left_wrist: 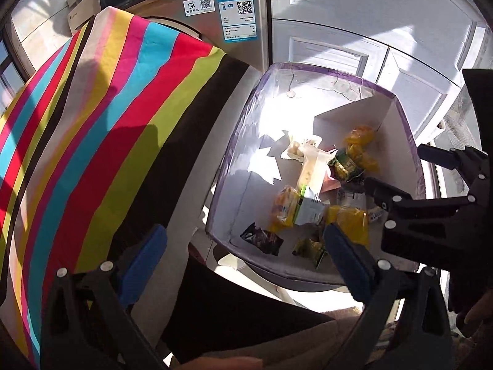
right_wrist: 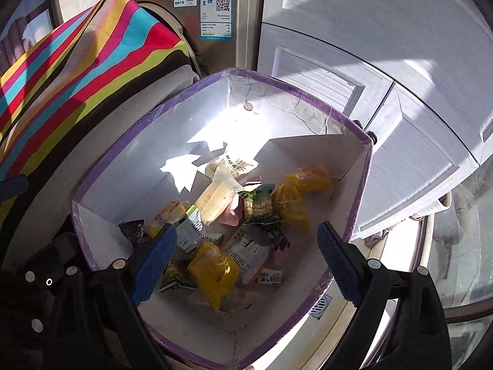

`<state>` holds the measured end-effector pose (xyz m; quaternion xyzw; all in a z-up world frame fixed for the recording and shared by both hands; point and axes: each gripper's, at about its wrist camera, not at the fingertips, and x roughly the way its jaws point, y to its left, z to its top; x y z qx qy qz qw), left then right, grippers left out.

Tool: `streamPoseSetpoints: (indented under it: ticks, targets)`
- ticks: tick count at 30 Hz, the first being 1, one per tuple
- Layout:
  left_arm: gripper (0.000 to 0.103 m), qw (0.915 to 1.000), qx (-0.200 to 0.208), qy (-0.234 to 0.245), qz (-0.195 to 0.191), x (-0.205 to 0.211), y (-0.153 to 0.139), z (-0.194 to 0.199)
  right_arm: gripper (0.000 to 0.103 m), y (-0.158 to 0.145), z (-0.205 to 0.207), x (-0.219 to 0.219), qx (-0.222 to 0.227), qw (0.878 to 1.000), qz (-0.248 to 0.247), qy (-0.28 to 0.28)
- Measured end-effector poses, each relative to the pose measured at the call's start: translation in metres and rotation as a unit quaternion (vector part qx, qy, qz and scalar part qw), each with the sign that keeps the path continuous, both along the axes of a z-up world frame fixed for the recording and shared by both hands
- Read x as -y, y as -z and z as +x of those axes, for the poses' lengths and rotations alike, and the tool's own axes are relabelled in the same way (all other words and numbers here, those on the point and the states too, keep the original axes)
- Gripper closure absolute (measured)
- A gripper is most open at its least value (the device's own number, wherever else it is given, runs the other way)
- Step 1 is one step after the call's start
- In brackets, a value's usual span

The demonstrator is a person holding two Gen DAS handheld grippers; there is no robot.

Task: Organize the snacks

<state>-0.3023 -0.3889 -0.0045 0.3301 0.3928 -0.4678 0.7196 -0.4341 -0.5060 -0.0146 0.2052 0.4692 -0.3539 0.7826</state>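
Sunlit laundry corner: washing machine (left_wrist: 185, 15) at the back, white panelled doors (left_wrist: 369, 46) beside it, a striped cloth (left_wrist: 107, 123) draped in front. Left view: left gripper (left_wrist: 243, 252) spread wide, nothing between its blue pads; the purple-rimmed box (left_wrist: 234, 141) of snack packets (left_wrist: 311, 169) sits ahead, off to its right. Right view: right gripper (right_wrist: 246, 262) spread over the box (right_wrist: 129, 141), empty, a yellow packet (right_wrist: 215, 271) directly between and below its fingers.

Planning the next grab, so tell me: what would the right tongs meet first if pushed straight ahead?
Probably the crinkly yellow plastic snack packet in the white purple-rimmed box; the open right tongs frame it, though depth is unclear.
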Motion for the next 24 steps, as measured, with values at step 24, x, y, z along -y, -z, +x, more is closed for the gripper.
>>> streamPoseSetpoints:
  ticks: [24]
  targets:
    - [0.001, 0.9999, -0.003, -0.001, 0.012, 0.0023, 0.0042, -0.0005, 0.014, 0.0044, 0.0003, 0.001, 0.0, 1.0, 0.006, 0.0]
